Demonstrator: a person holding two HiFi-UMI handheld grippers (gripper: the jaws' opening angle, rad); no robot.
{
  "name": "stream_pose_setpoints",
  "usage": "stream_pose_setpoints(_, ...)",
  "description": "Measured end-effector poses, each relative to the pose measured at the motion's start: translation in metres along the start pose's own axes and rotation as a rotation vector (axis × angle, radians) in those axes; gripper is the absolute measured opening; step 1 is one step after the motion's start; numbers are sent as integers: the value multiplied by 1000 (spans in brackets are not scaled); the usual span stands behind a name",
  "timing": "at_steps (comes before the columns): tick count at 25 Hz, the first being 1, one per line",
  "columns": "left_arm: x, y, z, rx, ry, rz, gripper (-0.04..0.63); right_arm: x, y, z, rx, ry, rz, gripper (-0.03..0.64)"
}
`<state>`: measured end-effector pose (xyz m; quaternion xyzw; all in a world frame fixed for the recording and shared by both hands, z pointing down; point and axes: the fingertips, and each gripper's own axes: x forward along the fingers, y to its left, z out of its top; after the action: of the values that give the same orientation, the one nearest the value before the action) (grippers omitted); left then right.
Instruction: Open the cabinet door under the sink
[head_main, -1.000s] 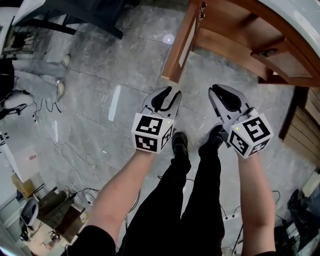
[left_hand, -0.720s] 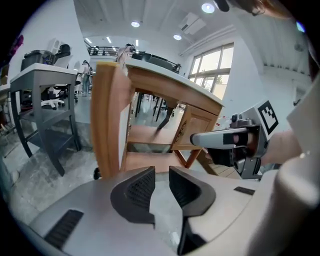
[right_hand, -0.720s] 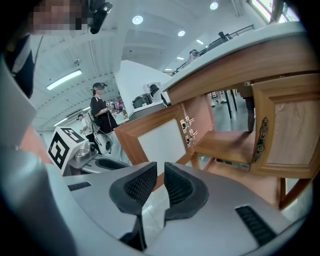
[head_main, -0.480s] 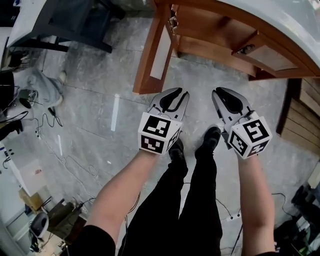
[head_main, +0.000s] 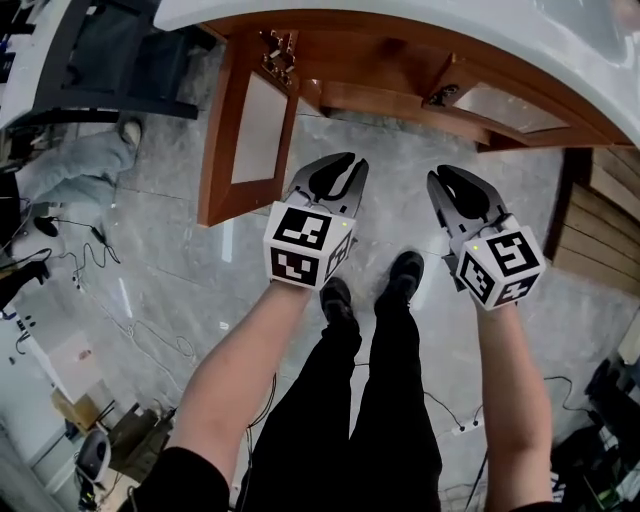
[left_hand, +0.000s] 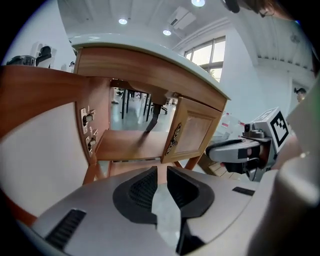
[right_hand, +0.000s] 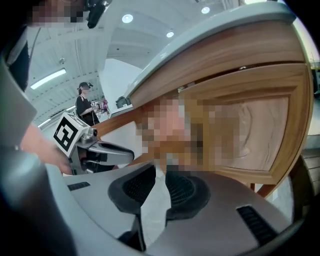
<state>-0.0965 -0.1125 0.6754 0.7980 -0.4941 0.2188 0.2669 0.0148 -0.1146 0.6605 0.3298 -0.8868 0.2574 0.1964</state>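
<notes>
The wooden sink cabinet (head_main: 400, 100) stands under a white countertop (head_main: 500, 30). Its left door (head_main: 255, 130) is swung wide open, showing hinges (left_hand: 89, 130) and an inner shelf (left_hand: 130, 142). The right door (head_main: 510, 108) with its dark handle (head_main: 440, 97) looks only slightly ajar. My left gripper (head_main: 352, 165) hovers just right of the open door's edge; its jaws have just been closing and keep a narrow gap with nothing in it (left_hand: 161, 170). My right gripper (head_main: 440, 175) hangs below the right door (right_hand: 255, 130); its jaws have just been opening and are empty.
The person's legs and black shoes (head_main: 400, 280) stand on the grey tiled floor between the grippers. Cables (head_main: 130, 320) trail at the left. A dark table (head_main: 100, 50) and a seated person's legs (head_main: 70, 160) are at far left, wooden boards (head_main: 600, 230) at right.
Both grippers and the view have come closer to the cabinet, which now fills the top of the head view. The left jaws have narrowed. The left door stays open.
</notes>
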Motion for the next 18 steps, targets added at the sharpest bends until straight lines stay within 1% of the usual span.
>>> stream_pose_setpoints(5,29,-9,21,-16,-18,4,68,8,-40,9,-9,3,-48,127)
stream_pose_setpoints(8,40,-10,32,-15,-37,5,67,20,-57,16,-17,0,-90,133)
stream_pose_setpoints(12,51,-4,39,-1,-34,-14,66,38,-69,23,-11,2,-150,141)
stream_pose_setpoints(15,57,7,47,27,-30,-34,66,55,-74,29,-12,-2,-195,150)
stream_pose_setpoints(18,58,18,50,38,-29,-52,66,70,-78,31,-1,1,-249,155)
